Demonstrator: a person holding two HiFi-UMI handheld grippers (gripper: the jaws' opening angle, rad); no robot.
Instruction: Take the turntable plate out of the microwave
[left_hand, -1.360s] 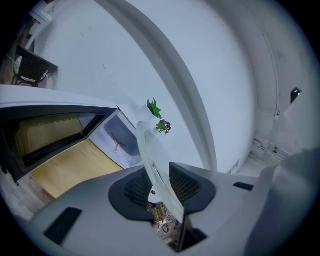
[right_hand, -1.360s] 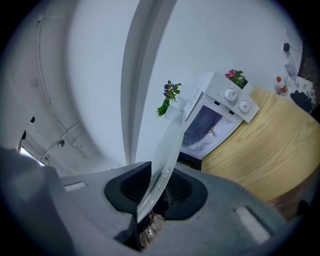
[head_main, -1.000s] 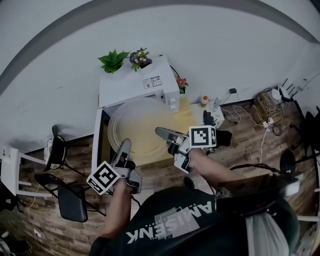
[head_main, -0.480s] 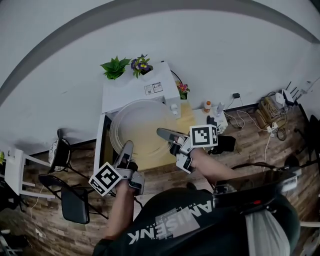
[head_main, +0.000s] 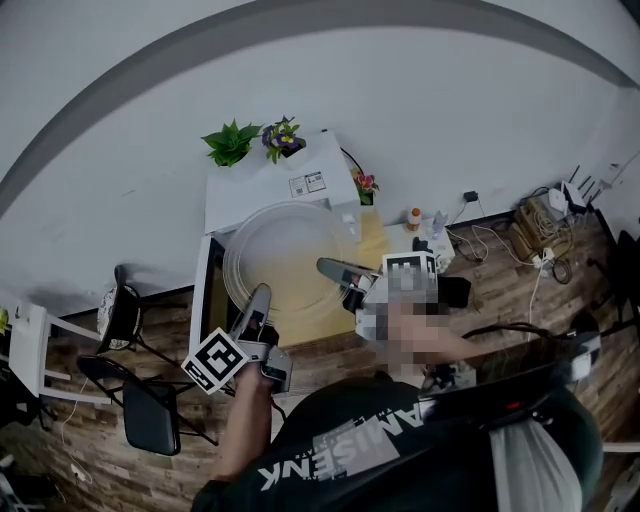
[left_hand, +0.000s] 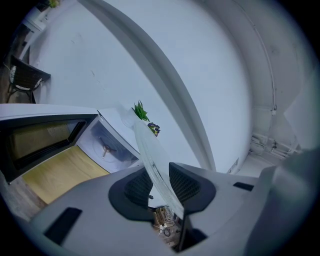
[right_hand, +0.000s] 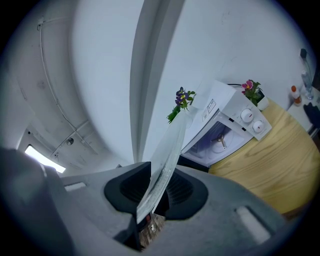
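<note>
The clear glass turntable plate (head_main: 285, 250) is out of the microwave, held flat above the wooden table (head_main: 372, 232) in front of the open oven. My left gripper (head_main: 258, 297) is shut on its near left rim and my right gripper (head_main: 326, 266) is shut on its right rim. In the left gripper view the plate (left_hand: 149, 147) runs edge-on between the pads of the left gripper (left_hand: 161, 181). The right gripper view shows the plate (right_hand: 169, 150) likewise pinched in the right gripper (right_hand: 155, 189). The white microwave (head_main: 275, 172) stands behind; its cavity (left_hand: 107, 146) shows the bare rotor.
The microwave door (head_main: 204, 292) hangs open at the left. A green plant (head_main: 230, 142) and flowers (head_main: 282, 130) stand on top of the microwave. A small bottle (head_main: 413, 216) sits at the table's right end. Chairs (head_main: 150, 410) stand at the left, cables (head_main: 530, 225) lie at the right.
</note>
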